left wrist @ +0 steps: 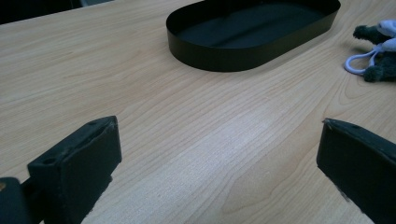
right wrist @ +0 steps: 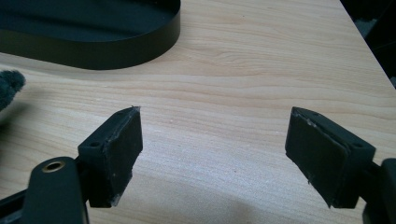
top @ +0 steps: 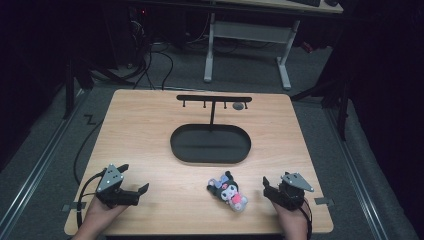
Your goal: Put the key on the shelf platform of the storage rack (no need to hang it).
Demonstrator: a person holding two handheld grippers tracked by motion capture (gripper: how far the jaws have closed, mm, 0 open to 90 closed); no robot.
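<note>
Wooden table [top: 150, 130]: both grippers, left [top: 136, 181] and right [top: 266, 186], gape empty; right should approach the plush keychain [top: 228, 191] by its loop.

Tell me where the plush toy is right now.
In the high view the plush toy lies on the table near its front edge, right of centre, between the black oval tray and the right gripper.

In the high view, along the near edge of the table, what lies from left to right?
Left gripper, jaws open → small plush toy with dark head and pink body, lying on the light wooden table → right gripper, jaws open.
</note>
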